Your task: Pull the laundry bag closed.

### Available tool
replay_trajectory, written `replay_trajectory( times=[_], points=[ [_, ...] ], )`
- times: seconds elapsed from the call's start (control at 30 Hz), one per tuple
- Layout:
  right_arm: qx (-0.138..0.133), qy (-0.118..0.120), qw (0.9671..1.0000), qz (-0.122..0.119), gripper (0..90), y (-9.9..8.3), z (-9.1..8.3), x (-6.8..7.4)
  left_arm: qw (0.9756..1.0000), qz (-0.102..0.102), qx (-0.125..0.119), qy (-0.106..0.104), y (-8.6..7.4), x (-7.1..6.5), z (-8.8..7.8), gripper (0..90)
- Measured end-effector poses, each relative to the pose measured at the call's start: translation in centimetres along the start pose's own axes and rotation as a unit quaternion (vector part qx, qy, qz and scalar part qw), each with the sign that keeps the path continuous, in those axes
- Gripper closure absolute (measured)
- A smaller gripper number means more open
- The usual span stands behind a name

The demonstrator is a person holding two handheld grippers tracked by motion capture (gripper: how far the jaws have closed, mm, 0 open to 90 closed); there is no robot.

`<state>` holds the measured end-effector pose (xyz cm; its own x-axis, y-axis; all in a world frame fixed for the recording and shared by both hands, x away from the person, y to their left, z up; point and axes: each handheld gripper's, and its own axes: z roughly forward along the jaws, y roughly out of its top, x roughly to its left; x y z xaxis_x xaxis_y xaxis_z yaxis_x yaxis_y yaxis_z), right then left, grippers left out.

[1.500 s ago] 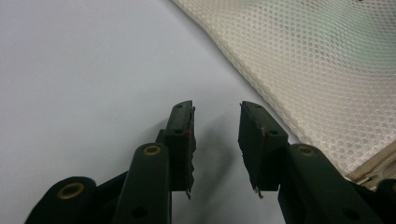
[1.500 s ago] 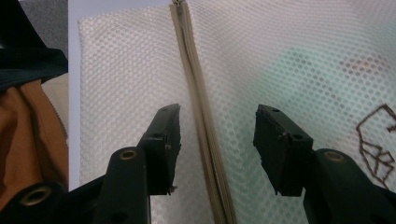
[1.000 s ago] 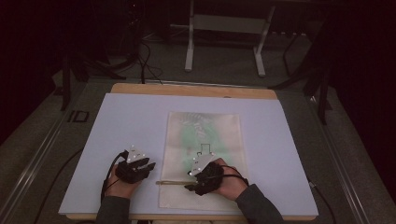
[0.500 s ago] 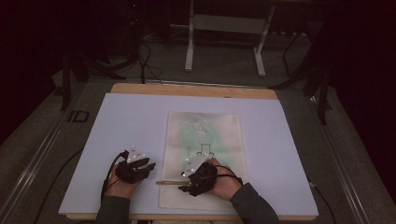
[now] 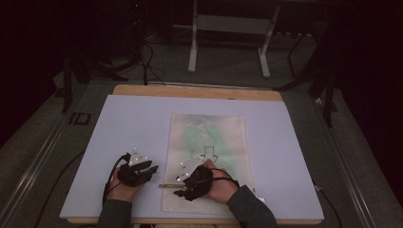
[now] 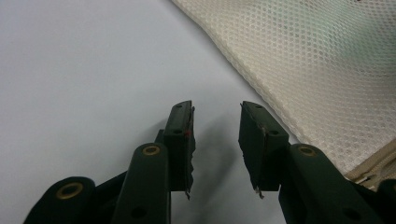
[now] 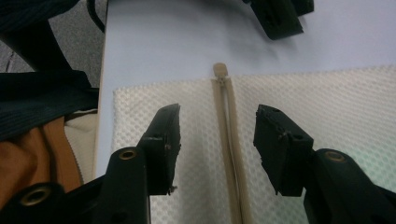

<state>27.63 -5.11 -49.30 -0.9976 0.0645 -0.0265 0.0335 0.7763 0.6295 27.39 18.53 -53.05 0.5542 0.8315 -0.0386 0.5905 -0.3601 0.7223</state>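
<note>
A cream mesh zip bag (image 5: 209,152) with something green inside lies flat on the pale table mat (image 5: 142,118). Its beige zipper (image 7: 226,126) runs along the near end, the tab end (image 7: 220,70) poking past the bag's left edge. My right gripper (image 5: 183,186) hovers over that near end, open, its jaws astride the zipper (image 7: 215,135). My left gripper (image 5: 151,167) rests on the mat just left of the bag, open with nothing between its jaws (image 6: 216,135). The bag's mesh edge (image 6: 299,70) lies to its right.
The mat sits on a wooden tabletop (image 5: 199,91) with bare room on the left and far side. Beyond the table stand a metal frame (image 5: 228,38) and cables on the floor. A dark sleeve (image 7: 42,88) lies by the table's near edge.
My right gripper has shifted left along the bag's near end toward the zipper's tab end. The left gripper has stayed put.
</note>
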Motion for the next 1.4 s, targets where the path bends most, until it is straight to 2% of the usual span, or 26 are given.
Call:
replay_trajectory(
  times=[0.6,1.13,1.4],
  points=[
    [0.002,0.012,0.9999,-0.012,54.8,1.7,1.7,0.1,1.0000,-0.001,0.000,-0.001,0.0,0.0,0.0,64.4],
    [0.004,0.012,0.9998,-0.013,73.9,2.5,3.8,-0.4,1.0000,-0.001,-0.001,-0.001,0.0,0.1,-0.1,64.3],
    [0.005,0.014,0.9999,-0.010,75.5,2.9,5.0,-0.7,1.0000,-0.003,-0.002,-0.001,0.0,0.1,-0.1,64.0]
  ],
)
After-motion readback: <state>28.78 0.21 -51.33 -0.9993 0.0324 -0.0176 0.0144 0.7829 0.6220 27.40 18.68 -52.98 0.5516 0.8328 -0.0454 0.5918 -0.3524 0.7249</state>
